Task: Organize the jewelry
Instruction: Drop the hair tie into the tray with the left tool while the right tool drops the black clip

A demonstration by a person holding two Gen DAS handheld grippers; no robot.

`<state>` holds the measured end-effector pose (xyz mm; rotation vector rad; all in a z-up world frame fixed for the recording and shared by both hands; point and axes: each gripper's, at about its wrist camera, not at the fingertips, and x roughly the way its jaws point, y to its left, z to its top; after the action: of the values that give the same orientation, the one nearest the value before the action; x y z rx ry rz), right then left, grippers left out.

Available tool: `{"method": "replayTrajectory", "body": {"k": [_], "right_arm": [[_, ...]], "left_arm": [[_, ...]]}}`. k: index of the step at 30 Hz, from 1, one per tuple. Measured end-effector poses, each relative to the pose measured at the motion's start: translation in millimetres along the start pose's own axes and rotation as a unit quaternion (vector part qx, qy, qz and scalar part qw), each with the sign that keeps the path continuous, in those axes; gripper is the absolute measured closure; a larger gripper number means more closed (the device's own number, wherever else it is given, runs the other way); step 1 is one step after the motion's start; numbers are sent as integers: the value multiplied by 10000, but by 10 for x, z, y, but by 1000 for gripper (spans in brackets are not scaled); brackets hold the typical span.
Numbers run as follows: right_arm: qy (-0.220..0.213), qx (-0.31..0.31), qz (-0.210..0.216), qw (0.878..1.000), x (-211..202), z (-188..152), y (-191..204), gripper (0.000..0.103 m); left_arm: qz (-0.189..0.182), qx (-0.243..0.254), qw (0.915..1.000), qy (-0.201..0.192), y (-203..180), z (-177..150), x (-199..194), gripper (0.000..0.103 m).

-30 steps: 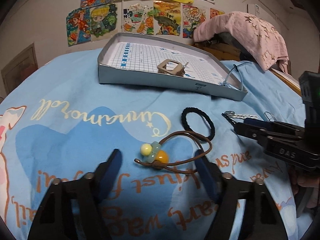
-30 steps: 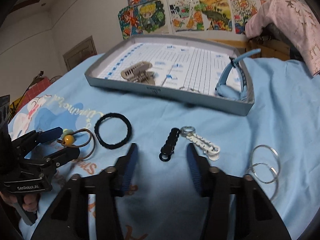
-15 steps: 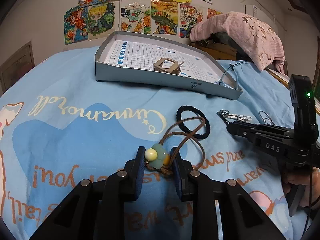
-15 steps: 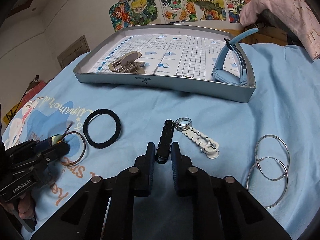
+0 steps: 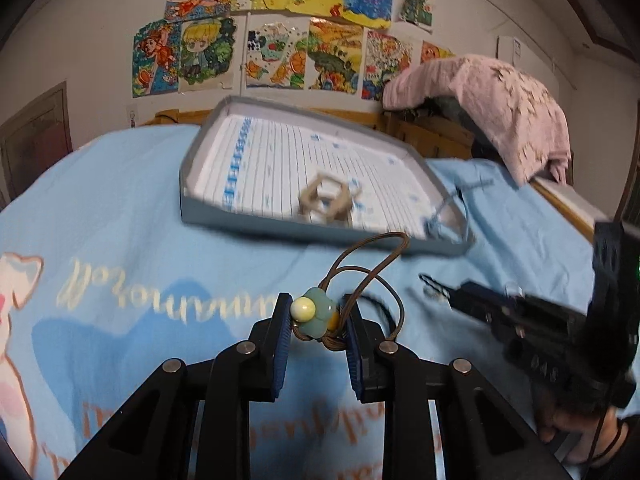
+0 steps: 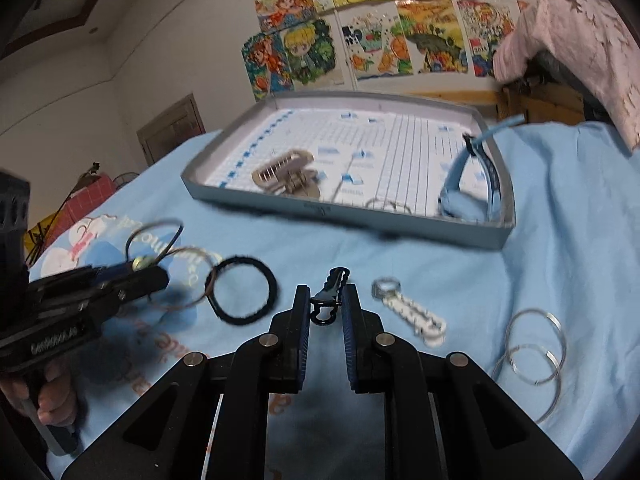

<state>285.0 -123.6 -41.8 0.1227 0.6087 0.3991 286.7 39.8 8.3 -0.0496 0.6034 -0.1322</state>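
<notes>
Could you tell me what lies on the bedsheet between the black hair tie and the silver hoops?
In the right wrist view, the white clip lies between the black hair tie and the silver hoops.

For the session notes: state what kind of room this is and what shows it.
Most likely a bedroom, perhaps a child's. The work surface is a blue cartoon-print bedsheet, children's coloured drawings are taped to the wall, and a pink blanket is draped over wooden furniture behind.
</notes>
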Motion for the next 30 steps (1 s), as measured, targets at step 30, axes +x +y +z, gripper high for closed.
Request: {"method": "replayTrajectory", "body": {"k": [30], "right_arm": [[-61, 28, -269, 9996, 912, 813, -3, 88]], "left_arm": [[741, -381, 9965, -5, 364, 715, 928, 39]]}}
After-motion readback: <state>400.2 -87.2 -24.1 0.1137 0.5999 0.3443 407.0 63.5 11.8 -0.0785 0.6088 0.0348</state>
